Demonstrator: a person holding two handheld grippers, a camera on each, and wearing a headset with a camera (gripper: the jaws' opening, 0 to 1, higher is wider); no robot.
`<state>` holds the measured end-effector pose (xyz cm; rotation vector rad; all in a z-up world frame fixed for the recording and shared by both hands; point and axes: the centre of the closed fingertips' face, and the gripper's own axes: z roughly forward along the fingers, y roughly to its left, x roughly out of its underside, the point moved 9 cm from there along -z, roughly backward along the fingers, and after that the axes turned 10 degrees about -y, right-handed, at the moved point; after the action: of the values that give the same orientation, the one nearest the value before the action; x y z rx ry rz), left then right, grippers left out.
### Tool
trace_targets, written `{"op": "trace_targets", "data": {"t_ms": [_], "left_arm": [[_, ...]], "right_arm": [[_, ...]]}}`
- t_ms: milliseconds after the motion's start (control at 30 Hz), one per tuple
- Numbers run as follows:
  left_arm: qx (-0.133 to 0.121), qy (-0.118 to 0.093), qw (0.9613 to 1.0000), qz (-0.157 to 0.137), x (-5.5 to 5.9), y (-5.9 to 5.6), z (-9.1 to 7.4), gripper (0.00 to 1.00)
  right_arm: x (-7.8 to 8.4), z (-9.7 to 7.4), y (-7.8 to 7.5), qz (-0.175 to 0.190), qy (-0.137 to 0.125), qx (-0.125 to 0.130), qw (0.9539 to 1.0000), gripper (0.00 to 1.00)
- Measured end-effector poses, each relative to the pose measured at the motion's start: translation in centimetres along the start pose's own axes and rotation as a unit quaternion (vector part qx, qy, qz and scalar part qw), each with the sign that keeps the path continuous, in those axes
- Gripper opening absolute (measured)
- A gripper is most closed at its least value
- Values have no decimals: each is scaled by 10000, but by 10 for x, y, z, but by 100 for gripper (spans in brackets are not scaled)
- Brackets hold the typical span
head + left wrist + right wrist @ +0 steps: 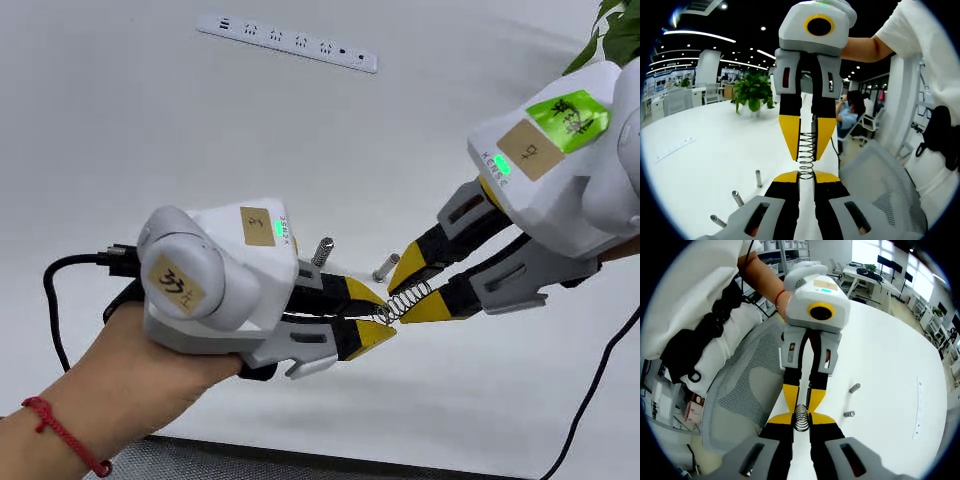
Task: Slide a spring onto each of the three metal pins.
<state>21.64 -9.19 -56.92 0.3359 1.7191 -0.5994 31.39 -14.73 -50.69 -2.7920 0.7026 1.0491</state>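
Observation:
A thin wire spring (405, 300) is stretched in the air between the two grippers. My left gripper (385, 316) pinches one end of it, its yellow tips close together in the left gripper view (806, 176). My right gripper (410, 298) is shut around the other end (800, 419). On the white table stand the metal pins: a bare one (386, 267) and one with coils around it (322, 250). In the left gripper view, the bare pin (758, 178) sits beside two pins that look coiled (738, 198) (717, 220).
A white power strip (288, 42) lies at the far side of the table. A plant (610, 30) stands at the back right. A grey mesh chair (747, 390) is by the table's near edge. Black cables trail from both grippers.

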Motion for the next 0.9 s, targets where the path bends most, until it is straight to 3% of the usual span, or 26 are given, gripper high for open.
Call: {"op": "trace_targets", "data": {"t_ms": [533, 900], "left_arm": [[-5, -39, 10000, 37, 2, 2, 0, 11], [-96, -20, 9999, 38, 4, 1, -9, 12]], "right_arm": [[-3, 1, 0, 51, 30, 91, 9999, 12], [-6, -1, 0, 150, -26, 200, 9997, 12]]}}
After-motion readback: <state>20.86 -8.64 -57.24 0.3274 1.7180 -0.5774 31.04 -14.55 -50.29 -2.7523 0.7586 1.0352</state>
